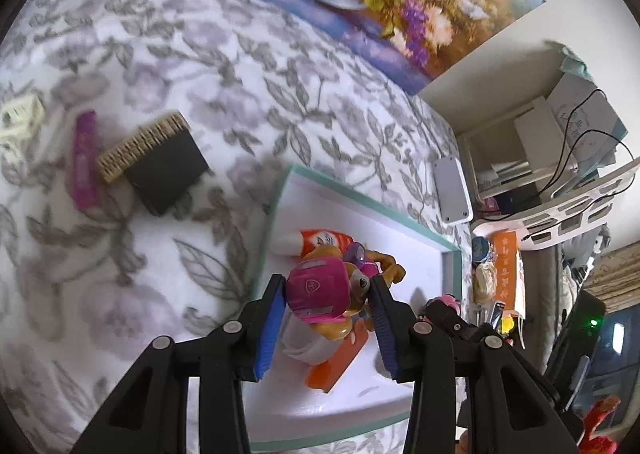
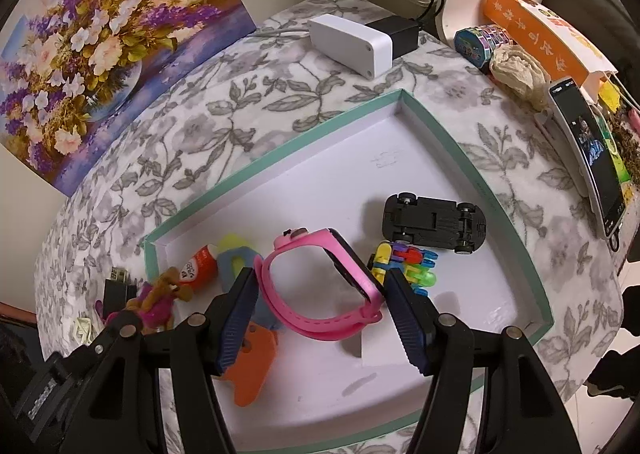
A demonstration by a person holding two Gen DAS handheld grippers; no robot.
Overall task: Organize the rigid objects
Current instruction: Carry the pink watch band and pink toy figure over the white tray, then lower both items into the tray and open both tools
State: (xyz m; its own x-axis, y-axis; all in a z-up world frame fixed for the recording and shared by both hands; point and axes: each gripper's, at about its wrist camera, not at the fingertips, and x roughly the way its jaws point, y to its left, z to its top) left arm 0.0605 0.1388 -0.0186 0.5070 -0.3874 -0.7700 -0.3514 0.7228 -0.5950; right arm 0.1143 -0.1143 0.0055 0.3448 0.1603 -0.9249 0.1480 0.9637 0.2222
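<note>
Left tongs point(image 1: 328, 310): clamped on the plastic toy pup with the pink backpack point(image 1: 320, 286), one blue pad on each side, held above the tray.
Tray: shallow white cardboard tray with a mint-green rim point(image 2: 256, 170), lying on the grey floral cloth of the desk point(image 1: 160, 54).
Under the pup: an orange-and-white tube point(image 1: 316, 240) and a flat orange plastic piece point(image 1: 338, 364) on the tray floor.
Far left on the cloth: purple bar point(image 1: 83, 160), black block with a straw-coloured ribbed edge point(image 1: 160, 162), cream latticed piece point(image 1: 18, 120), all outside the tray.
Right tongs point(image 2: 320, 290): closed on the pink rubber-strapped watch with a dark face point(image 2: 320, 286), pads pressing the strap loop from both sides, over the tray.
Tray, right part: black toy car lying on its roof, wheels up point(image 2: 434, 222); just beside it, a cluster of multicoloured plastic pegs point(image 2: 404, 258), close to the watch.
Beyond the tray: white rectangular box point(image 2: 352, 40) and a floral painting point(image 2: 88, 42) leaning on the wall.
</note>
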